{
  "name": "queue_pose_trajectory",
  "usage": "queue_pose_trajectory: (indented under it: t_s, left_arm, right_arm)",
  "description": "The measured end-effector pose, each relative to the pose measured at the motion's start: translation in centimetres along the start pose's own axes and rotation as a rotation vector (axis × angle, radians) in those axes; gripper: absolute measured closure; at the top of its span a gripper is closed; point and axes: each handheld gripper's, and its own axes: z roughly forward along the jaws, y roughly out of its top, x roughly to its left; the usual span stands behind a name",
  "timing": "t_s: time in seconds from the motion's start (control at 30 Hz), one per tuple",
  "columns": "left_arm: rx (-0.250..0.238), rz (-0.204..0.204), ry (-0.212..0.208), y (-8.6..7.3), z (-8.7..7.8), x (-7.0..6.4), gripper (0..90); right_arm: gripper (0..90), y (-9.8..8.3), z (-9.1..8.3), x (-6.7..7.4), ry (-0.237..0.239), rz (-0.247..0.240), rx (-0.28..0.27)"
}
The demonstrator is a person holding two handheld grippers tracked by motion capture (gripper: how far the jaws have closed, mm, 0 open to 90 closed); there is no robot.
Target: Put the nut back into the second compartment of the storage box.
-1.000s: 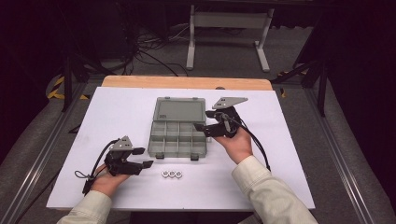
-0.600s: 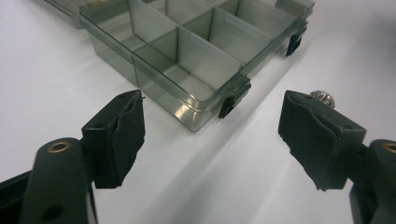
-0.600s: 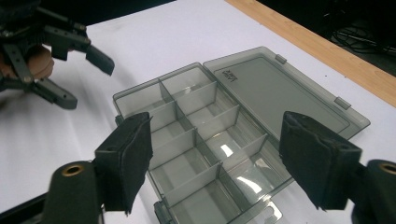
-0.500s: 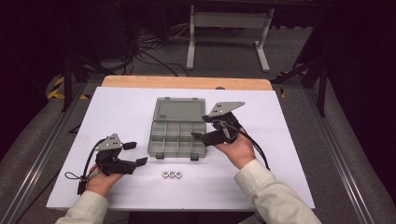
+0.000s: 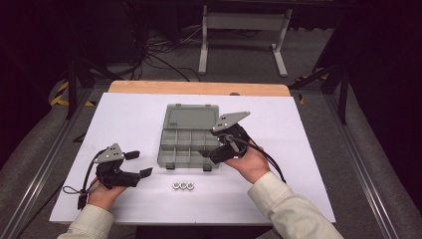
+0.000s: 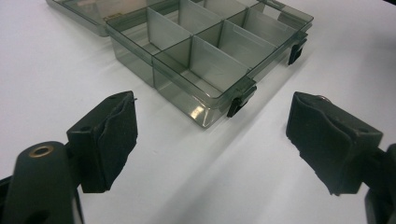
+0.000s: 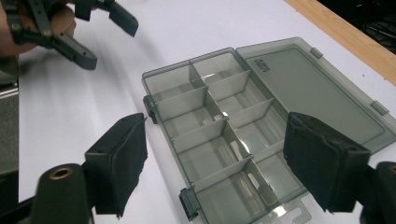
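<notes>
Both grippers have just been opening, with nothing between the jaws: the left gripper (image 5: 142, 164) at lower left, the right gripper (image 5: 211, 150) over the box (image 5: 189, 139) in the centre. The box is already open, with empty compartments. Three nuts (image 5: 182, 185) below it still wait on the worktop (image 5: 298, 149).

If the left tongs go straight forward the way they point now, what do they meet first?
Probably the open organiser box. In the left gripper view its near corner and a black latch lie straight ahead of the left tongs, with only bare white table between. The tongs stand open and hold nothing. Depth is uncertain.
</notes>
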Motion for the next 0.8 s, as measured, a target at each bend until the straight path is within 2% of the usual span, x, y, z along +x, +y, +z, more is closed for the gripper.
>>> queue_pose_trajectory:
  t_s: [0.03, 0.1, 0.23, 0.37, 0.43, 0.53, 0.7, 0.8]
  left_arm:
    - [-0.004, -0.013, 0.001, -0.1, -0.1, -0.1, 17.3]
    - [-0.01, -0.002, 0.006, -0.2, -0.2, 0.0, 17.2]
    - [-0.018, -0.013, 0.009, -0.5, -0.5, 0.0, 17.1]
    - [-0.025, -0.003, 0.024, -0.6, -0.8, 0.1, 17.7]
    - [-0.023, -0.001, 0.034, -0.6, -0.8, 0.1, 18.0]
    - [-0.023, -0.004, 0.032, -0.6, -0.8, 0.2, 18.3]
    - [-0.031, -0.009, 0.034, -0.6, -0.8, 0.2, 18.7]
    - [-0.029, -0.007, 0.032, -0.6, -0.7, 0.3, 18.8]
  right_arm:
    - [20.3, 0.0, 0.1, 0.2, 0.003, -0.009, 0.004]
    - [19.1, 0.2, 0.4, 0.7, 0.01, -0.031, 0.023]
    - [19.0, 0.4, 0.7, 1.1, 0.012, -0.057, 0.048]
    - [16.5, 0.8, 1.3, 1.9, 0.022, -0.126, 0.096]
    - [16.5, 1.0, 1.7, 2.2, 0.047, -0.13, 0.129]
    - [16.3, 1.2, 2.1, 2.5, 0.047, -0.149, 0.179]
    - [14.3, 1.4, 2.8, 3.0, 0.082, -0.157, 0.216]
    - [12.4, 1.3, 3.2, 3.1, 0.082, -0.152, 0.241]
